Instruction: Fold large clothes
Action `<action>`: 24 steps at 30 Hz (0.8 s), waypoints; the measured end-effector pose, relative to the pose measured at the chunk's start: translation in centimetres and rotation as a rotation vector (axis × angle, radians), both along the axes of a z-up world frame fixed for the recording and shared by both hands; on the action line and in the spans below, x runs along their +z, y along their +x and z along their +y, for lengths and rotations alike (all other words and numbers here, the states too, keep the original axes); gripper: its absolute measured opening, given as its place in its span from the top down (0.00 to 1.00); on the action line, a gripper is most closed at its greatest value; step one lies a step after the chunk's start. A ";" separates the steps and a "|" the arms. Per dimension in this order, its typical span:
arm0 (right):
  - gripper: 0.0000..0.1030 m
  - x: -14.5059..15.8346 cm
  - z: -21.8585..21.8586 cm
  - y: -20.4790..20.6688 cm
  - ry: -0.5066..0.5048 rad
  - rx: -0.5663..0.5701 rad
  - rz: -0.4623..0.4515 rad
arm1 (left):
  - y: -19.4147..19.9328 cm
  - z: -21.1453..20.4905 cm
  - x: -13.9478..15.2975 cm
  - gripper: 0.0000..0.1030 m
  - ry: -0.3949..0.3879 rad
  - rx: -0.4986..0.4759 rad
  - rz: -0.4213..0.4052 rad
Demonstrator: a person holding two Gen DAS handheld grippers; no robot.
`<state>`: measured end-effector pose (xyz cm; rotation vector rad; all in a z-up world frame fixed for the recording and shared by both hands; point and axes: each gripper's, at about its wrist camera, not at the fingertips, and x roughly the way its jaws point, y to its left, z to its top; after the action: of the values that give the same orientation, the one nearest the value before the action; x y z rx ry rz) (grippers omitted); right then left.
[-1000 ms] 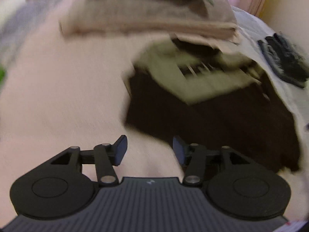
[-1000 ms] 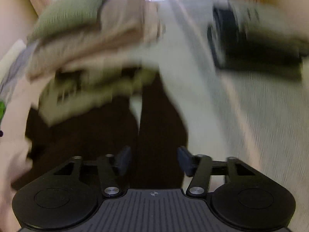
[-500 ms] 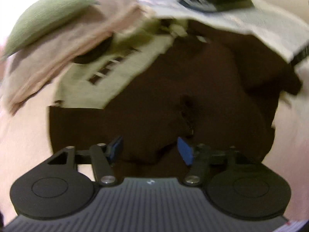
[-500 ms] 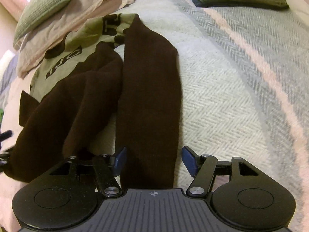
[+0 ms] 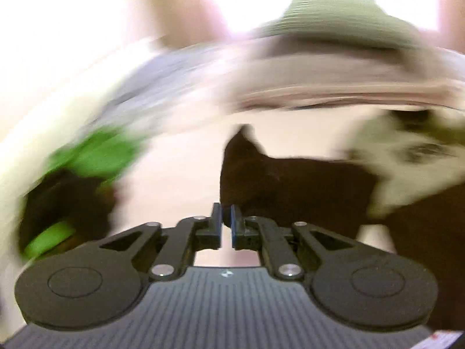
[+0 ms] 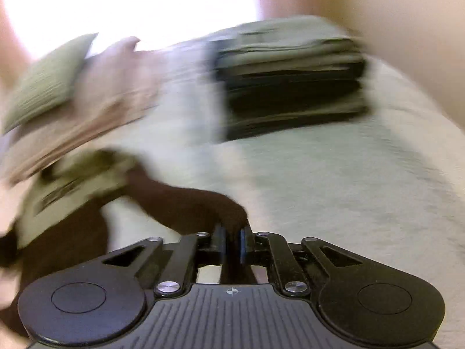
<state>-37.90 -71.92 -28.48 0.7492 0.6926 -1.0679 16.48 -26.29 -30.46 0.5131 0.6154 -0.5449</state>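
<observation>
A dark brown garment [image 5: 305, 186] lies on the bed, with an olive shirt with dark lettering [image 5: 412, 157] over its far part. My left gripper [image 5: 226, 218] is shut on an edge of the brown garment, whose corner sticks up just beyond the fingertips. In the right wrist view the same brown garment [image 6: 186, 203] runs as a long strip into my right gripper [image 6: 232, 232], which is shut on its end. The olive shirt [image 6: 72, 186] shows at the left. Both views are blurred by motion.
A pile of pink bedding [image 5: 334, 81] with a green cushion [image 5: 343, 20] on top lies at the head of the bed. A stack of folded dark and olive clothes [image 6: 290, 87] sits on the pale blanket [image 6: 348, 189]. A green and black object [image 5: 75, 180] lies at the left.
Both grippers were open half a second ago and have shut on the brown garment. Both cameras have swung, now looking lower and further across the bed.
</observation>
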 end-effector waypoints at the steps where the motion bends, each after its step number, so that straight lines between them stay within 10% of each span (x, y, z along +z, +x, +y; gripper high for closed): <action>1: 0.76 -0.3 -0.6 -0.7 0.020 -0.054 0.030 | 1.5 1.6 -0.3 0.89 0.029 0.090 0.020; 3: 0.50 -0.7 0.0 -1.8 0.016 -0.090 0.031 | 2.3 4.9 -1.1 0.87 0.023 0.189 0.090; 11: 0.48 -6.5 10.6 2.7 0.344 0.249 -0.438 | -11.6 8.3 -7.0 0.53 -0.287 -0.103 0.669; 13: 0.48 -7.8 12.5 4.8 0.395 0.296 -0.498 | -14.9 7.1 -7.3 0.25 -0.361 -0.204 0.690; 15: 0.48 -8.9 13.4 6.5 0.431 0.338 -0.542 | -16.9 5.4 -7.8 0.18 -0.378 -0.285 0.655; 19: 0.48 -10.0 13.8 9.0 0.356 0.375 -0.473 | -18.1 1.3 -8.8 0.34 -0.369 -0.383 0.598; 22: 0.98 -9.7 13.5 10.0 0.378 0.408 -0.476 | -18.3 -0.8 -8.8 0.78 -0.292 -0.433 0.626; 24: 0.99 -7.9 13.9 9.5 0.366 0.469 -0.471 | -17.7 -0.8 -7.7 0.85 -0.257 -0.432 0.676</action>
<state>-28.39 -58.03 -36.36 1.0450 0.6165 -0.3162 -1.20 -27.09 -38.19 0.2033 1.0654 -1.2144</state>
